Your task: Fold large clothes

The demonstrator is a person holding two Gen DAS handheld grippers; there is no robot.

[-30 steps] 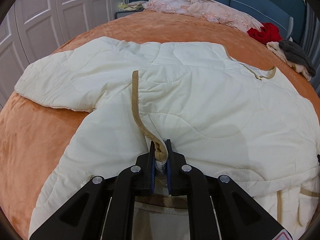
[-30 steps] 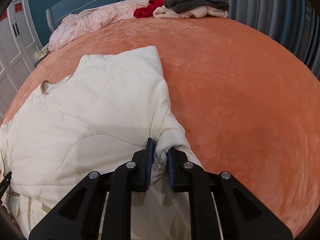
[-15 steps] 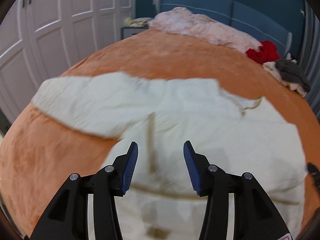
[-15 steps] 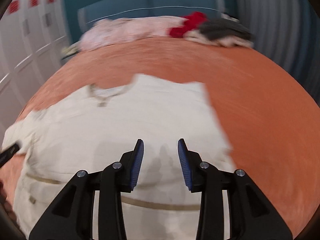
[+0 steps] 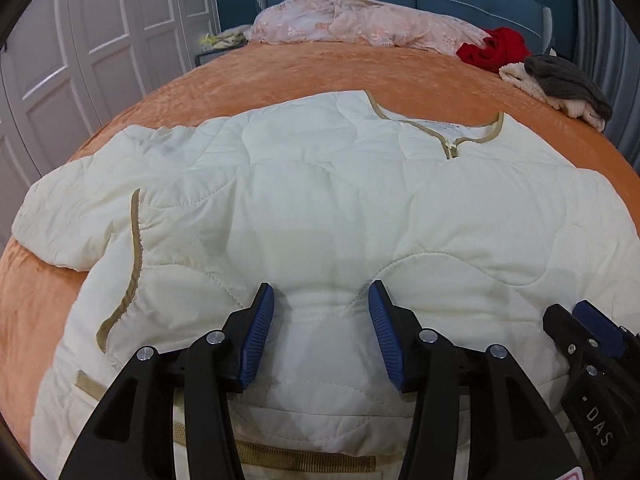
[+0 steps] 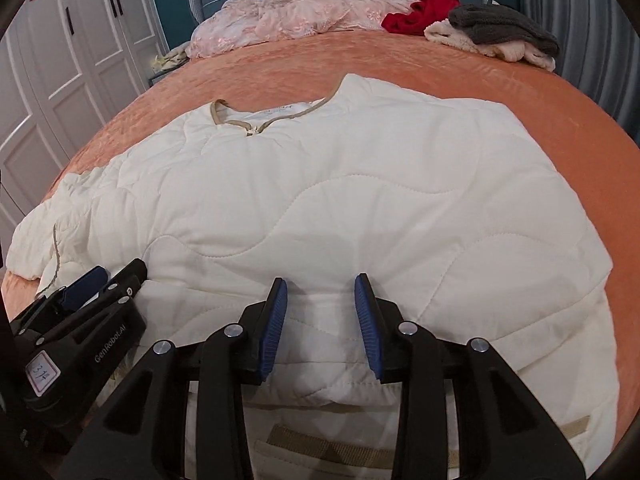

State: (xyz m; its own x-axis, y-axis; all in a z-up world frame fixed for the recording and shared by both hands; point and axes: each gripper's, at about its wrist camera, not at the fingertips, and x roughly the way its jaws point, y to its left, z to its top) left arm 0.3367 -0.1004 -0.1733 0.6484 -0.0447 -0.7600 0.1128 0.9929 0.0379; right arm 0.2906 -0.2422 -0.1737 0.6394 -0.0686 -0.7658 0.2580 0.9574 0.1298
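Observation:
A cream quilted jacket (image 5: 320,208) with tan trim lies spread on the orange bed, neckline and zipper at the far side; it also shows in the right wrist view (image 6: 340,208). Its near part is folded up over the body. One sleeve lies out to the left (image 5: 80,200). My left gripper (image 5: 321,312) is open and empty just above the folded edge. My right gripper (image 6: 320,304) is open and empty over the same edge, to the right of the left one. Each gripper shows in the other's view, the right one (image 5: 592,328) and the left one (image 6: 92,284).
The orange bed cover (image 5: 280,72) extends beyond the jacket. At the headboard lie a pink lace garment (image 5: 360,20), a red garment (image 5: 496,48) and a grey and cream pile (image 5: 560,84). White wardrobe doors (image 5: 80,60) stand on the left.
Both grippers were shut on the jacket's edge one second ago. They have let go, opened and pulled back. The folded part now lies flat on the jacket.

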